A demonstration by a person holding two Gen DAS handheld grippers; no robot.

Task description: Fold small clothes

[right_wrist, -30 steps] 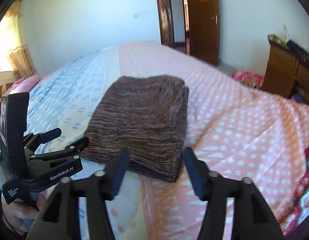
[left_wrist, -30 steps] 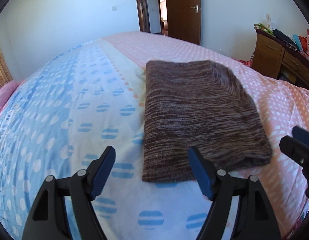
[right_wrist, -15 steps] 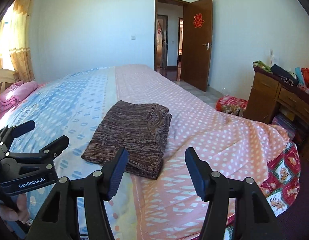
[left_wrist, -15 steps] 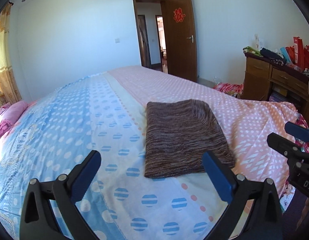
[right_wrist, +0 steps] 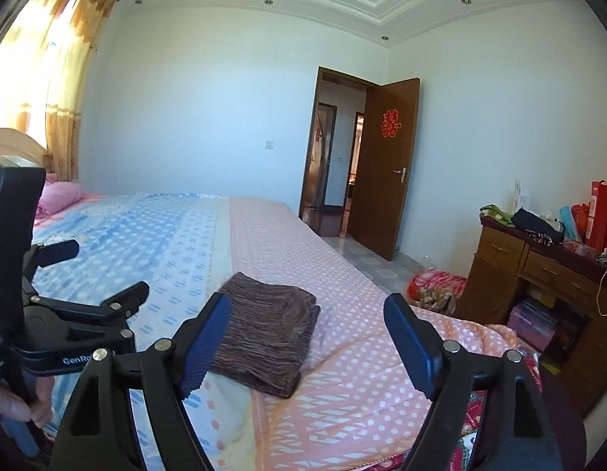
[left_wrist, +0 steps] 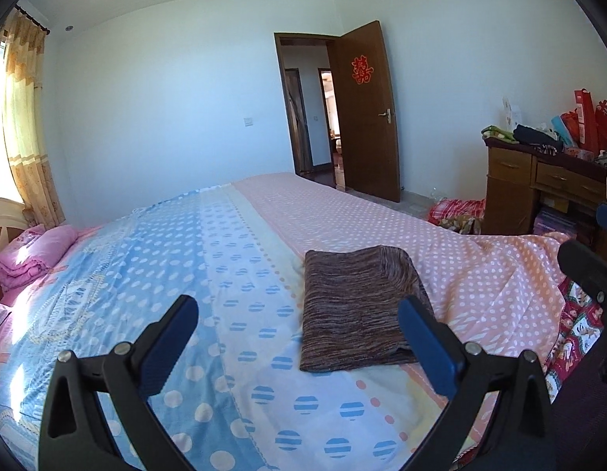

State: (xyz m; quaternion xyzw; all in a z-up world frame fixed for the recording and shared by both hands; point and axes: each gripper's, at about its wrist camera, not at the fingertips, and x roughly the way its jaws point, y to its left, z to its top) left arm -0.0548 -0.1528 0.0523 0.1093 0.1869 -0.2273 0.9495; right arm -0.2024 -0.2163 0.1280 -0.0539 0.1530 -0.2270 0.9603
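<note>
Brown folded knit lies on the bed, beyond both grippers' spread, empty fingers.

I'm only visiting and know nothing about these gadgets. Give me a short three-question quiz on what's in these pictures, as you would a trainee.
1. True or false: the left gripper is clamped on the folded brown knit garment.
2. Which half of the polka-dot bedspread does most of the garment lie on: A) blue, B) pink?
3. Fill in: the jaws of the right gripper stand ____.

Key:
1. False; it is open, with nothing between its jaws.
2. B.
3. Open.
</note>
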